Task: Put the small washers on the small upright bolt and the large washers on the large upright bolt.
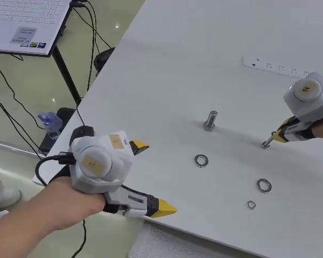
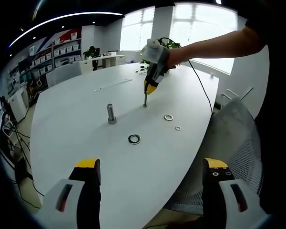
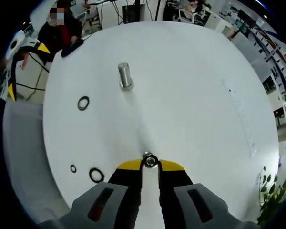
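Two bolts stand on the bench [image 1: 167,75]: one large bolt [image 1: 210,120] and one small bolt [image 1: 267,143]. Three washers lie loose: two large washers [image 1: 201,160] [image 1: 264,185] and one small washer [image 1: 251,205]. A ring at the small bolt's top may be a fourth; too small to tell. Two tools: left tool [image 1: 155,177], right tool [image 1: 280,137]. One power strip [image 1: 274,66], one laptop [image 1: 24,21].

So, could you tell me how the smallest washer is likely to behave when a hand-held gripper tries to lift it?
The smallest washer lies flat on the smooth white table, so it will probably slide before it lifts. It looks like thin metal: likely stiff and light. Tipped on edge, it might roll.
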`<state>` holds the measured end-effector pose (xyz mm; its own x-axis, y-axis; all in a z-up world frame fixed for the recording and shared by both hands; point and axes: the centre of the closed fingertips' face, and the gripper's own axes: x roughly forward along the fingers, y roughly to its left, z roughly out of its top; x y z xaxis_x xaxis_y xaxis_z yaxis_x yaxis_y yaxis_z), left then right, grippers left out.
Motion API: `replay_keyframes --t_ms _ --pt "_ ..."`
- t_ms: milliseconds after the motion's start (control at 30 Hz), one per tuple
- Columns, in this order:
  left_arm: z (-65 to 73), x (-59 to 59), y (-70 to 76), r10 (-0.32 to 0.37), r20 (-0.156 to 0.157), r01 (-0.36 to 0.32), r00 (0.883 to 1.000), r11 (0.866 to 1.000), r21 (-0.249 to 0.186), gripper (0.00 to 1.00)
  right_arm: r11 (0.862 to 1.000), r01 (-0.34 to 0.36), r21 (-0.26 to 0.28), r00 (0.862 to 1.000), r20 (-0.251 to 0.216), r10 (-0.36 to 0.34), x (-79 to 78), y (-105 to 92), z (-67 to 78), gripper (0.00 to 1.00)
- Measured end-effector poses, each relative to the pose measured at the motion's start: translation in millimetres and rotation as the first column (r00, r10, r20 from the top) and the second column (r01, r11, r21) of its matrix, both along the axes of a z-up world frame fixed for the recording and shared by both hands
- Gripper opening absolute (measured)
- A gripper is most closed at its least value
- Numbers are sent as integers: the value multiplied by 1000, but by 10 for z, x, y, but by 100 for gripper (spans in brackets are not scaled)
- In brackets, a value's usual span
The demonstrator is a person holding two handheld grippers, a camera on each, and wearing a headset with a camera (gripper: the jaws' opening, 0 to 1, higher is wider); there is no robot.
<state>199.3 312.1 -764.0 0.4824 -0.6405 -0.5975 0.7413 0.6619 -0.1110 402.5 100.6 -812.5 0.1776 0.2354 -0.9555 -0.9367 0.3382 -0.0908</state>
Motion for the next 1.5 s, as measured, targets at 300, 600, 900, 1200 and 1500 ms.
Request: replay_keyframes --t_ms 300,600,900,1200,1500 --pt "9 15 -26 -18 10 18 1000 1000 -6 86 1000 -2 -8 1000 -6 2 -10 1 -27 13" --pt "-15 22 9 2 -9 -2 1000 1000 2 86 1000 -9 -22 1000 -11 9 -5 -13 -94 13" --pt "-14 42 25 9 -6 -9 1000 1000 -6 87 999 -13 -31 1000 -20 12 8 -13 -176 13" --pt "-44 8 23 -2 -19 2 1000 1000 -5 86 999 -14 -37 999 -32 13 -7 -3 -293 13" --pt "-44 1 45 2 -22 -3 1000 1000 -9 85 999 -18 -41 999 -40 16 -9 12 -369 13"
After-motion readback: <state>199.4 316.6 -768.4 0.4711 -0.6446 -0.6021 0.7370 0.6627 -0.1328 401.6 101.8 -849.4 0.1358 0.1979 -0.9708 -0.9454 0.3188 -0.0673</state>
